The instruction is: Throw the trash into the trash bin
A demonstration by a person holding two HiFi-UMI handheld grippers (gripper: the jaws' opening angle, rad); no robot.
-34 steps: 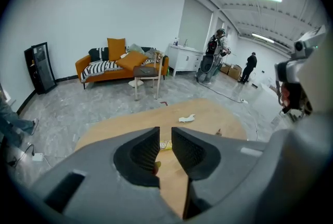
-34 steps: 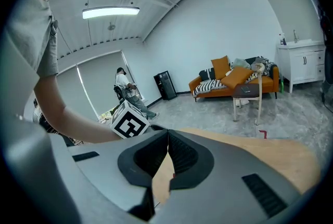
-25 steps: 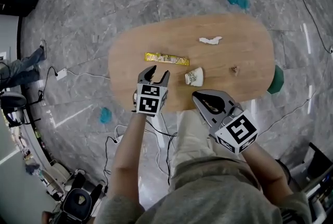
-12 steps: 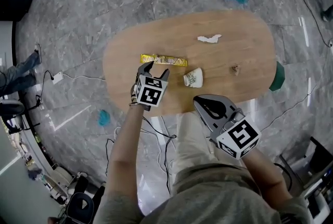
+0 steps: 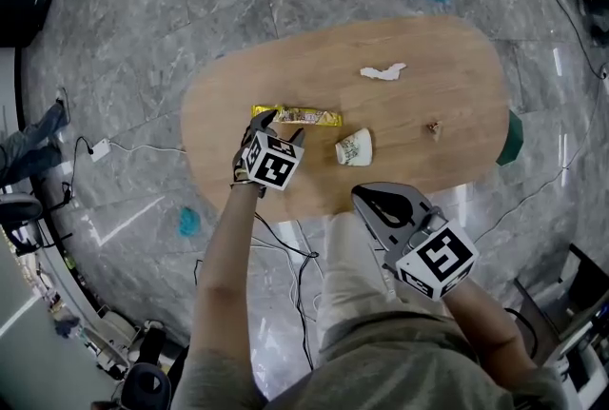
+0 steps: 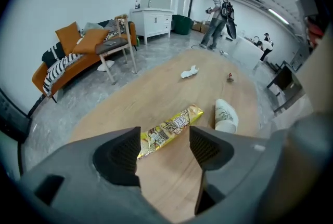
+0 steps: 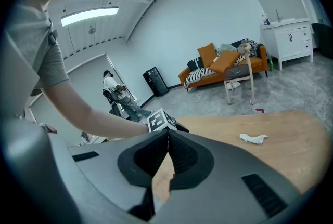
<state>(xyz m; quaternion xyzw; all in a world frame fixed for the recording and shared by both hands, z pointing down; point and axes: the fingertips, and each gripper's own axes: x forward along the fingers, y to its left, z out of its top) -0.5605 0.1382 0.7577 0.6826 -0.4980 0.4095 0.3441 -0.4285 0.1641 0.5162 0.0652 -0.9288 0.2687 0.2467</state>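
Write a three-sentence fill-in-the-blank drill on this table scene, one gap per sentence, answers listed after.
1. The white paper cup lies on its ___ on the oval wooden table.
2. The long plastic snack wrapper next to the cup is ___ in colour.
3. The right gripper has its jaws ___, with nothing between them.

Missing words: side; yellow; shut

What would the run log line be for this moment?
left gripper: jaws opening above yellow wrapper, not gripping | right gripper: shut, empty | paper cup, tissue: on table
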